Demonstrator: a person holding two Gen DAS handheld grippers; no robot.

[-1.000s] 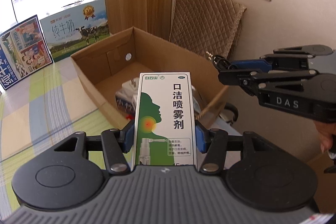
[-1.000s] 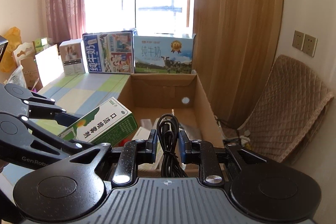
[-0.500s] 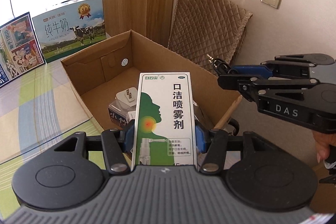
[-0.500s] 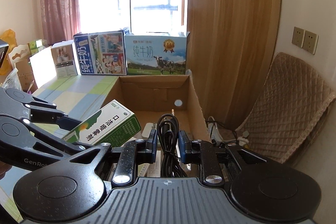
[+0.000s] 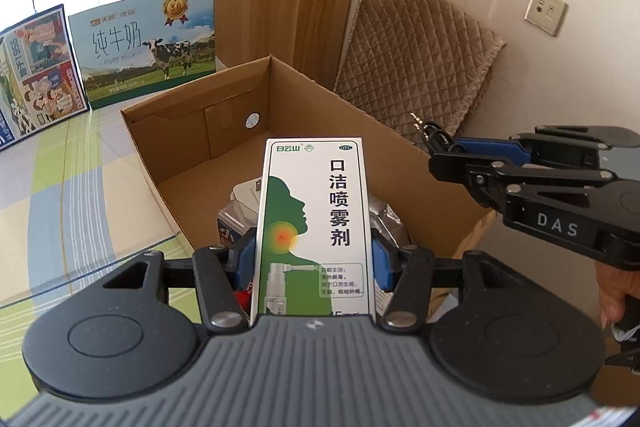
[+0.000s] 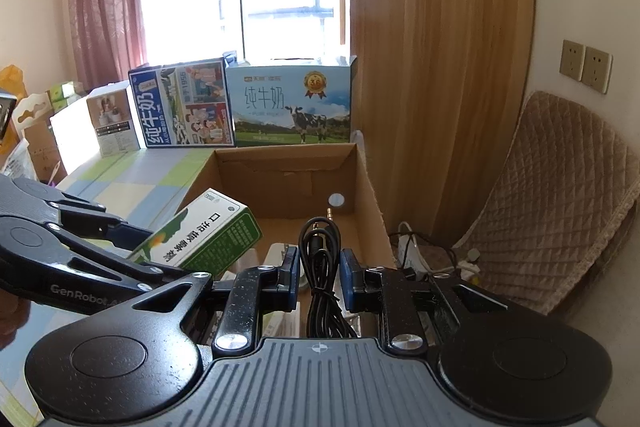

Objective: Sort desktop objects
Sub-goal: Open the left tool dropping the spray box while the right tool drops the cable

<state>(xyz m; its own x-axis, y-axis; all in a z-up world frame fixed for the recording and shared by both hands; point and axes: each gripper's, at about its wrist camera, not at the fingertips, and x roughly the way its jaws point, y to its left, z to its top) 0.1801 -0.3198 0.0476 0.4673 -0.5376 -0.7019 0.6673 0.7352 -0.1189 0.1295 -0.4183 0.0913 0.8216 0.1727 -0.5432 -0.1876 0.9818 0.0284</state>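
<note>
Cardboard box [image 5: 304, 107] sits open at the edge of the checked tabletop [image 5: 72, 195], and both grippers hang over it. The left gripper [image 5: 313, 259] has its blue pads [image 5: 244, 259] pressed against the two long sides of a green-and-white throat spray carton [image 5: 316, 227], so the jaws are only as wide as the carton and clamped on it. From the left wrist view the carton stands lengthwise along the fingers, its far end over the inside of the box. The right wrist view shows that same carton [image 6: 204, 239] tilted, over the box's left wall.

The right gripper [image 6: 320, 275] is nearly closed, pinching a coiled black audio cable [image 6: 320, 259] between its pads. The loop and the gold jack plug [image 6: 331, 214] stick out past the fingertips, above the box interior. In the left wrist view that gripper [image 5: 436, 147] comes in from the right, near the box's right wall, with a hand [image 5: 618, 291] on its handle.

Inside the box there's already stuff: a white charger-type block [image 5: 246, 193] and something silvery [image 5: 386, 223], partly hidden behind the carton. Two milk cartons [image 6: 240, 107] stand behind the box by the window, and a quilted brown cushion [image 6: 560, 195] leans on the wall to the right.
</note>
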